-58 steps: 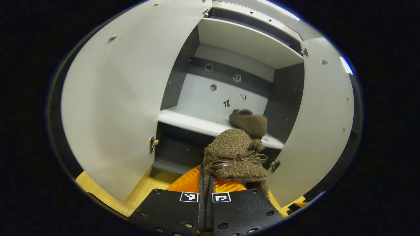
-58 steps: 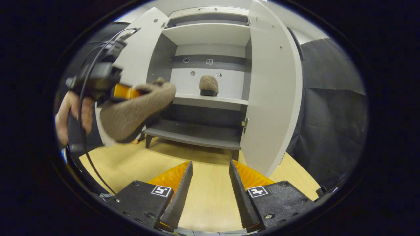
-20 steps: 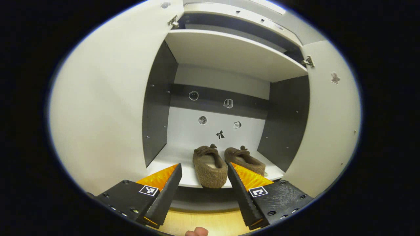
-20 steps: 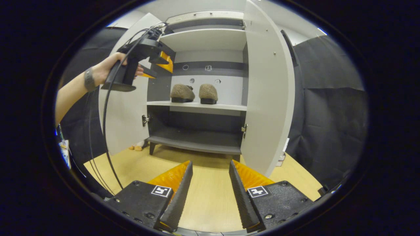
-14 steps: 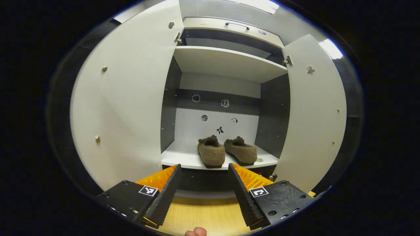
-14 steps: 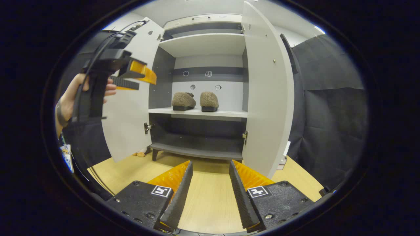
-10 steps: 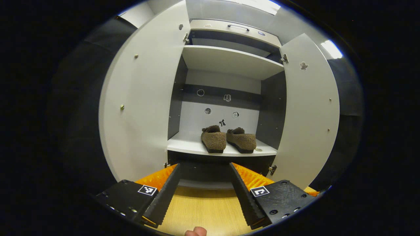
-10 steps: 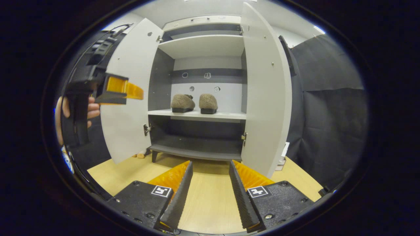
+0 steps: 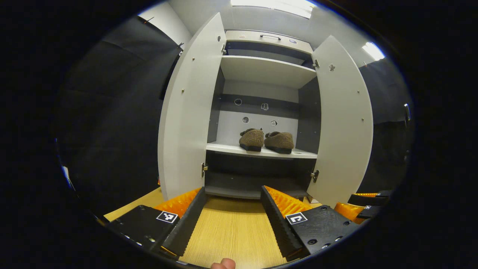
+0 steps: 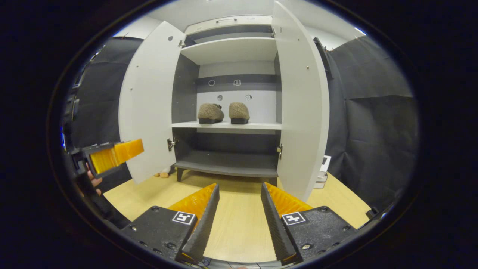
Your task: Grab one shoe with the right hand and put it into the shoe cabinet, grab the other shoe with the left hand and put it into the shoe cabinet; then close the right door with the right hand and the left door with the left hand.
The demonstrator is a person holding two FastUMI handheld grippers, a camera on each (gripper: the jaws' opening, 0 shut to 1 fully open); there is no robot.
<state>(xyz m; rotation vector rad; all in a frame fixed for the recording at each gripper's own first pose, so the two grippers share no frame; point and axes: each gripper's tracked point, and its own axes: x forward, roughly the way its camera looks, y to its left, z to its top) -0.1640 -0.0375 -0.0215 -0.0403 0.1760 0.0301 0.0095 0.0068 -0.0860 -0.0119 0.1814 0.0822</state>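
Both fuzzy brown slippers (image 10: 223, 112) shelved; door-closing comes next.
Our right claw (image 10: 236, 209) and left claw (image 9: 232, 211) gape empty; the tall white right door (image 10: 302, 101), at two o'clock, needs pushing.

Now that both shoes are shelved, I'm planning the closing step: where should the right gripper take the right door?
Probably push rather than pinch: the right door stands wide open, showing no handle. Bring the open right gripper to its outer face near the free front edge, far from the hinges.
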